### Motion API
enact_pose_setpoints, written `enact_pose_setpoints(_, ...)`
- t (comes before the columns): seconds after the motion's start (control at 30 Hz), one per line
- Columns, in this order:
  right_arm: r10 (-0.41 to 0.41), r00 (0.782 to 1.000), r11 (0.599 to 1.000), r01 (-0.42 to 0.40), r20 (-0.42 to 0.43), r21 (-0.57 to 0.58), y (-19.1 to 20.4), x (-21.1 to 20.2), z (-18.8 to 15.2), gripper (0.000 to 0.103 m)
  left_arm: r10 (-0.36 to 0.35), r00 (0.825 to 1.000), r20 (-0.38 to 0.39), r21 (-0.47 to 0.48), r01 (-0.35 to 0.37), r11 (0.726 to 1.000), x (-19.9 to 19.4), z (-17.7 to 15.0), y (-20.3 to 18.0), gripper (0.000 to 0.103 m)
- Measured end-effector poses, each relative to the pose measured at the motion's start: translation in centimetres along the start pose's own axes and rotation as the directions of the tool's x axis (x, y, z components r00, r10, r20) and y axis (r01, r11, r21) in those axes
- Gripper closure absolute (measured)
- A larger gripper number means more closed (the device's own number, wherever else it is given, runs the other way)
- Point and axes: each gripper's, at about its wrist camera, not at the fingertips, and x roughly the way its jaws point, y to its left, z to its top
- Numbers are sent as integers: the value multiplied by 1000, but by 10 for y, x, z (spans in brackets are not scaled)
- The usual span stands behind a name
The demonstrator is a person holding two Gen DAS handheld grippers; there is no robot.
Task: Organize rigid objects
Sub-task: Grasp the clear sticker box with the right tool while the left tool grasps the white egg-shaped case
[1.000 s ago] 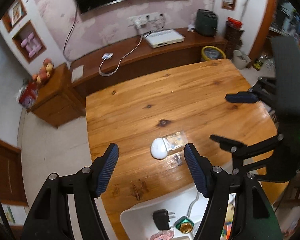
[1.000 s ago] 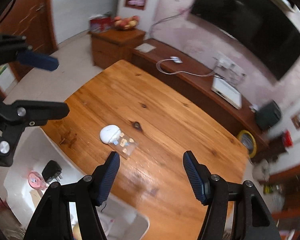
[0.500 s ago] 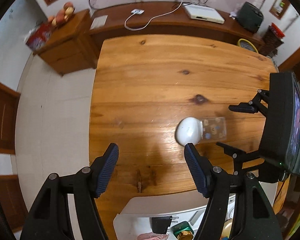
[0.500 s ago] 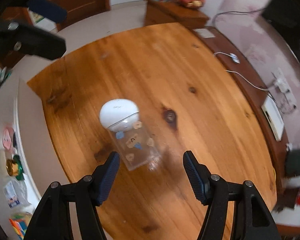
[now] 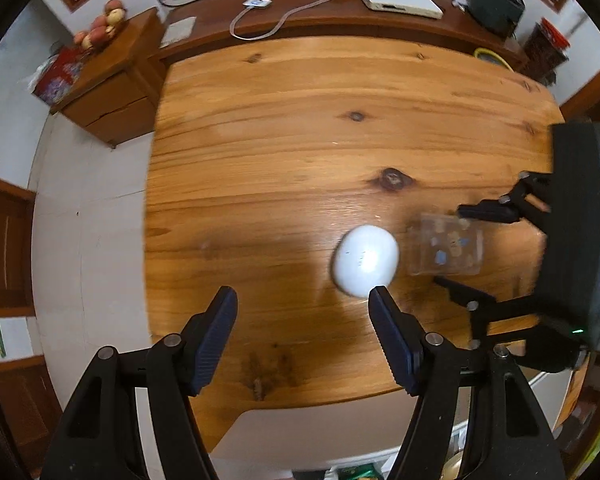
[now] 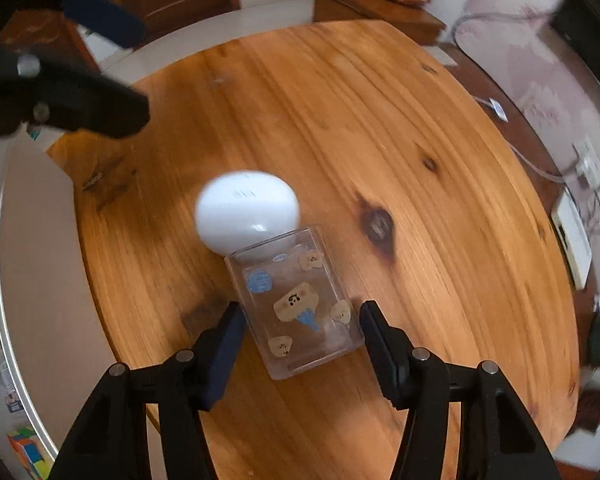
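A clear plastic box (image 6: 296, 300) with cartoon stickers lies on the wooden table (image 6: 380, 120), touching a white egg-shaped case (image 6: 246, 210). My right gripper (image 6: 300, 320) is open, its fingers on either side of the box's near end, not touching it. In the left wrist view the white case (image 5: 366, 260) lies just beyond my right fingertip (image 5: 380, 300), with the box (image 5: 444, 246) to its right between the right gripper's fingers. My left gripper (image 5: 302, 300) is open and empty above the table.
A white bin (image 5: 320, 436) with small items stands below the table's near edge. A sideboard (image 5: 300, 12) with a cable and a white device runs behind the table. A small cabinet (image 5: 108, 76) with fruit stands at the far left.
Both grippers have moved down and closer to the table. My right gripper has come up to the clear box, so its fingers now straddle it. Both stay open.
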Motion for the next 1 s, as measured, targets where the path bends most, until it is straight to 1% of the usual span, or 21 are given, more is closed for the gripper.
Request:
enact_pose_setpoints(0.17, -2, 1000, 990, 4, -14, 138, -22, -8, -33, 44, -5, 998, -59, 41, 8, 999, 28, 12, -21, 32)
enact_pose_setpoints(0.2, 3, 1000, 984, -1, -15, 179, -27, -11, -43, 44, -5, 997, -71, 42, 8, 999, 33, 14, -23, 32)
enact_pose_setpoints(0.37, 21, 1000, 951, -19, -3, 309, -38, -20, -77, 44, 0, 992, -125, 47, 6, 999, 56, 23, -33, 32)
enact_pose_setpoints(0.47, 31, 999, 927, -32, 9, 375, -40, -26, -96, 44, -21, 988, -151, 29, 25, 999, 65, 25, -33, 32)
enact_pose_setpoints(0.53, 36, 999, 914, -39, 14, 404, -41, -28, -103, 44, -35, 986, -165, 13, 38, 999, 69, 24, -31, 45)
enact_pose_setpoints(0.57, 38, 999, 909, -42, 18, 414, -39, -30, -106, 44, -33, 988, -153, 15, 36, 999, 68, 25, -31, 49)
enact_pose_setpoints(0.67, 39, 999, 891, -51, 37, 450, -40, -35, -112, 45, -41, 989, -139, 14, 43, 999, 66, 25, -29, 50)
enact_pose_setpoints(0.8, 33, 996, 869, -70, 84, 489, -38, -52, -120, 45, -63, 990, -128, 7, 64, 998, 63, 24, -25, 50)
enact_pose_setpoints(0.87, 18, 994, 862, -68, 104, 503, -39, -60, -120, 45, -64, 992, -110, 6, 65, 998, 56, 22, -23, 50)
enact_pose_setpoints(1.0, -5, 989, 843, -75, 148, 533, -44, -74, -114, 45, -91, 995, -48, 11, 91, 996, 26, 17, -22, 50)
